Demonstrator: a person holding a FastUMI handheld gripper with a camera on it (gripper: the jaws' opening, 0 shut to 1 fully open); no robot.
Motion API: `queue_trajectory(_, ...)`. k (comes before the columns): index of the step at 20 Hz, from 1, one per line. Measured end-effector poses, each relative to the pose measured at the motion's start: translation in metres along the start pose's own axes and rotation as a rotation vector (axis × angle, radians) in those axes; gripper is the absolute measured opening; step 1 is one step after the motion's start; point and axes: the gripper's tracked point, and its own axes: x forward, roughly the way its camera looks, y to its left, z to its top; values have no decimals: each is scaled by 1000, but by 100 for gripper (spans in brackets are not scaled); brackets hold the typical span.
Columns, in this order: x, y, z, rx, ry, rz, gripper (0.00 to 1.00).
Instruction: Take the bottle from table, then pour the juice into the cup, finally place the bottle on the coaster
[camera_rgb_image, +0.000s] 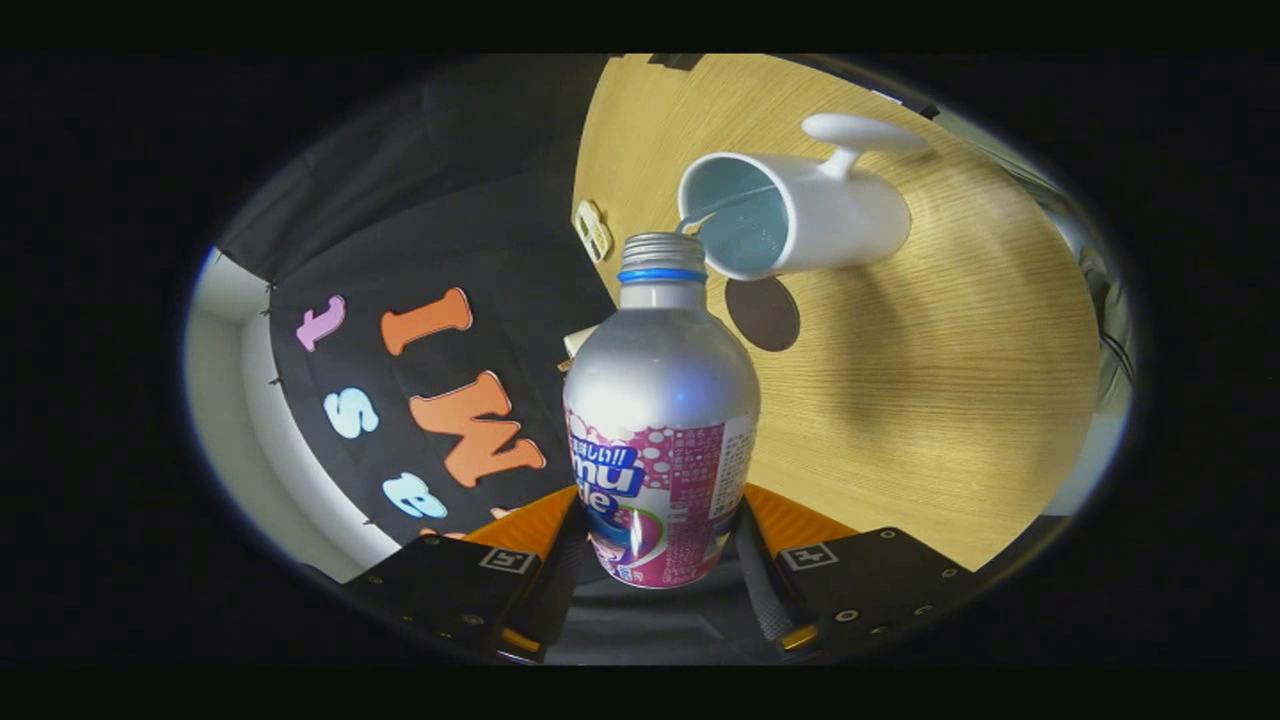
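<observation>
A silver bottle (660, 400) with a pink label and a blue neck ring is held between my two fingers, and my gripper (660, 560) is shut on its lower body. The whole view is rolled over, so the bottle is tipped toward the table. Its open threaded mouth sits right at the rim of a white mug (790, 215) with a pale blue inside and a handle. Whether liquid is flowing I cannot tell. A dark round coaster (762, 313) lies flat on the wooden table (950, 380), beside the mug and just past the bottle's shoulder.
A small pale tag-like object (593, 230) lies on the table near its edge by the booth's black cloth wall (450, 250). A wide stretch of bare wood spreads beyond the coaster and mug.
</observation>
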Motion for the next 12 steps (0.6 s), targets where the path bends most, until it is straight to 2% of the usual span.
queue_trajectory(12, -2, 7, 0, 40, 1, -7, 74)
